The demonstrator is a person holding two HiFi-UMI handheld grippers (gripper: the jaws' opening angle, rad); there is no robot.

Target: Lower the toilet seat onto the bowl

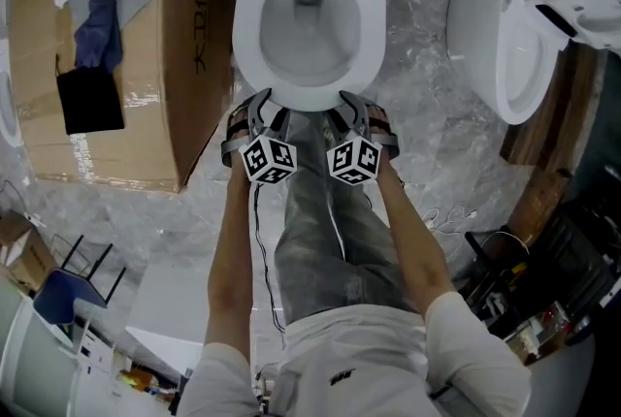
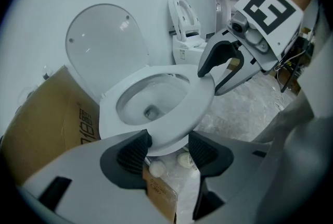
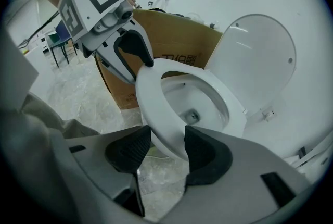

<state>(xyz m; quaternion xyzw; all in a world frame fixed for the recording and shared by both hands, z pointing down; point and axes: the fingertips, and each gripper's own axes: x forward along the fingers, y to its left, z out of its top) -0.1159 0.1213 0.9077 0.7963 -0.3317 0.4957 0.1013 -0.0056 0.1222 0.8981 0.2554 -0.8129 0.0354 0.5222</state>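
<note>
The left hand-held gripper (image 2: 169, 146) has its jaws spread wide, and the front rim of the toilet seat (image 1: 374, 27) passes between the two dark pads (image 2: 132, 151), which flank the rim without clamping it. The right hand-held gripper (image 3: 167, 147) is spread about as wide on the same front rim, just beside the left one. Seen from the other gripper's camera, each has one finger over the seat's top face and the other under its edge. Both point steeply down at the rim.

The seat lies flat on the bowl (image 1: 309, 37), straight ahead of both grippers. The lid (image 2: 104, 40) stands upright beyond it, on the far side of the bowl from the jaws. The bowl holds nothing but its drain opening.

To the outer side of the left gripper stands one large cardboard box (image 1: 184, 66), open at the top. In it lie a blue cloth (image 1: 99, 29), a flat black piece (image 1: 89, 101) and some pale crumpled material. A second toilet (image 1: 509, 47), its seat raised, stands well off to the outer side of the right gripper. Below the left gripper's jaws, on the floor (image 1: 427, 144), lie two small pale round objects (image 2: 156, 168) and a small carton (image 2: 160, 194).

Counted: two grippers, two toilets, one large box.
</note>
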